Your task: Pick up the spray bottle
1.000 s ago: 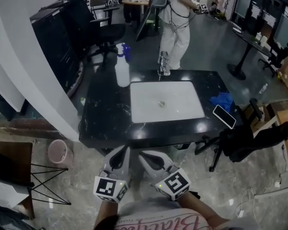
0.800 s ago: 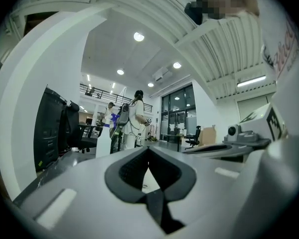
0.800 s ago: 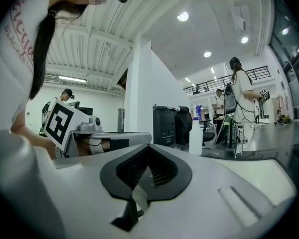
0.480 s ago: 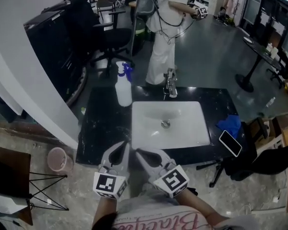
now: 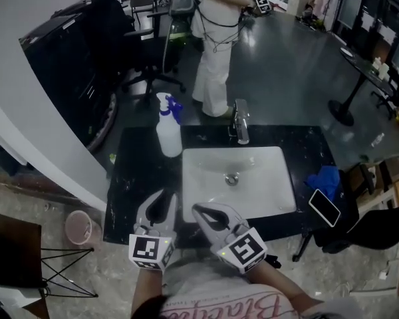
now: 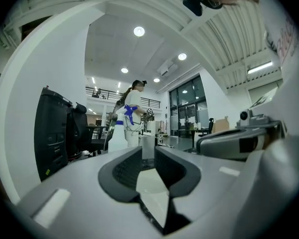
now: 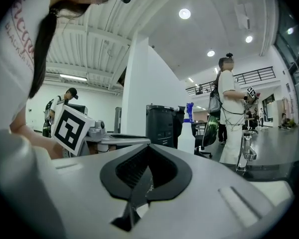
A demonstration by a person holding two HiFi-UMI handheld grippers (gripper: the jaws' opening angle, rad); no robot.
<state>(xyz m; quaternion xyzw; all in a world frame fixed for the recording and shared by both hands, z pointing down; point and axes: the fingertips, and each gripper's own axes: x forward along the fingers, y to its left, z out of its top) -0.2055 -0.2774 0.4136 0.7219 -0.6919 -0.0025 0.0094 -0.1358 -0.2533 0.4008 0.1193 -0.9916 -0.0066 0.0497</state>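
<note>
My left gripper (image 5: 163, 199) is just cracking open, empty, my right gripper (image 5: 199, 211) pressed together; I'd pinch the probably light, slick spray bottle (image 5: 168, 135) at its neck

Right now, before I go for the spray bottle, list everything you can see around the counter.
spray bottle: one, white with blue head, upright at the counter's rear left
counter: one, black, just ahead
sink: one, white, set in the counter's middle
faucet: one, silver, behind the sink
cloth: one, blue, counter's right end
phone: one, dark, right edge near the cloth
bin: one, pink, floor left of the counter
office chair: one, black, beyond the counter
other person: one, in white, standing behind the counter
left gripper: grey, near the counter's front edge; jaws just opening, slightly apart, empty
right gripper: grey, beside it; jaws together, empty
</note>
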